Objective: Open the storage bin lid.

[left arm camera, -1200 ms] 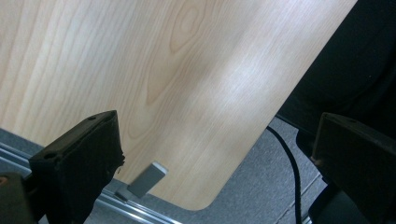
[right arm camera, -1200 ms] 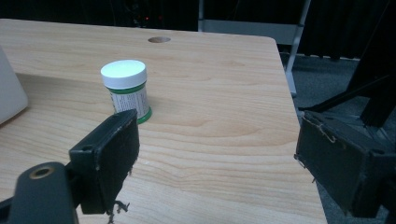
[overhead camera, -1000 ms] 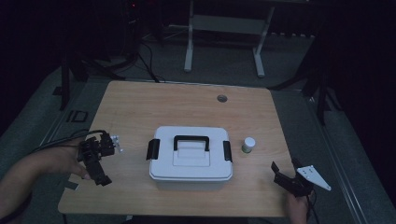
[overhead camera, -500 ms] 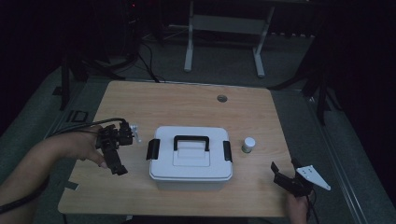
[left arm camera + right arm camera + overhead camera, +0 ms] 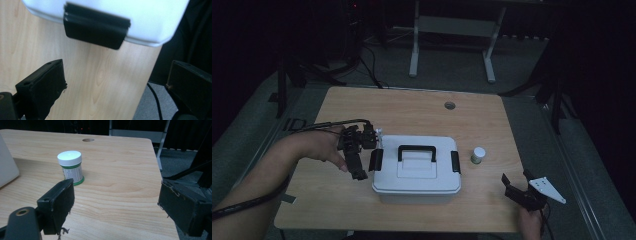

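Left hand-held gripper (image 5: 355,161) jaws wide, just beside box (image 5: 417,167) left latch (image 5: 96,30). Approach square, hook latch edge; right hand-held gripper (image 5: 518,187) wide too, idle.

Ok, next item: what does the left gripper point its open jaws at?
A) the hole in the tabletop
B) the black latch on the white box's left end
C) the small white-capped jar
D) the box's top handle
B: in the left gripper view the black latch on the white box lies just ahead of the left gripper, whose jaws stand apart.
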Available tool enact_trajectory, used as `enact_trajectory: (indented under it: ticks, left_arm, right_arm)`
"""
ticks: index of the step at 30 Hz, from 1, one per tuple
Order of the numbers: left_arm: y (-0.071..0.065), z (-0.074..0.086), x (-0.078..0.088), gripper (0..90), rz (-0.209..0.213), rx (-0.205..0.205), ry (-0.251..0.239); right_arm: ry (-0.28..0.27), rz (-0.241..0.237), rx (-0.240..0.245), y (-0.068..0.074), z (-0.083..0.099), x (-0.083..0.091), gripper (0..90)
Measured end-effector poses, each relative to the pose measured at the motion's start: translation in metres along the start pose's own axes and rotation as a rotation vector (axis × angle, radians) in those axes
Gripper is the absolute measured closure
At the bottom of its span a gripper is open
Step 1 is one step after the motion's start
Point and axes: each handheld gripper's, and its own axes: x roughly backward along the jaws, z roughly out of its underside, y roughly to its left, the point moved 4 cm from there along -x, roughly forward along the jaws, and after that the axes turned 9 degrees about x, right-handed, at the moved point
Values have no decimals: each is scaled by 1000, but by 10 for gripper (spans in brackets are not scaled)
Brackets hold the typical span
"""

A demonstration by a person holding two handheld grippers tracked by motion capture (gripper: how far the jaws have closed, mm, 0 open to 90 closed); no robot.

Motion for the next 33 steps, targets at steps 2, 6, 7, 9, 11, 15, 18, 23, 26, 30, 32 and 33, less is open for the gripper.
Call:
enact_trajectory:
  ticks: [2,6,7,9,11,15,18,23,26,30,32,33]
  left_arm:
    - [0,-3,1,11,-1,-9,-2]
    - [1,-19,-1,48,-38,-42,5]
    - [1,-22,-1,48,-41,-45,5]
    - [2,-27,0,48,-42,-54,1]
    - [2,-32,1,49,-25,-61,-3]
    - [1,-40,2,60,-22,-74,2]
    - [2,-51,3,97,-34,-92,1]
    - [0,-65,2,145,-30,-132,15]
    - [-2,-72,-1,187,-32,-165,25]
    - [1,-80,-5,278,-24,-176,45]
    - [2,-84,-8,299,-6,-181,38]
    - [3,-86,-8,318,-1,-190,34]
  right_arm:
    - [-1,0,0,0,0,0,131]
    - [-5,-7,-4,-1,0,0,131]
    - [-5,-10,-5,0,0,0,131]
    - [-5,-10,-3,0,0,0,131]
    - [-4,-10,-2,0,0,0,131]
    - [-6,-12,-4,0,0,0,131]
    - [-4,-13,-13,0,0,1,131]
    - [-5,-15,-13,0,0,1,131]
    - [-7,-19,-18,-1,0,1,131]
    - [-9,-21,-21,-1,0,1,131]
    - [-10,-21,-21,-1,0,1,131]
    - [-10,-22,-22,-1,0,1,131]
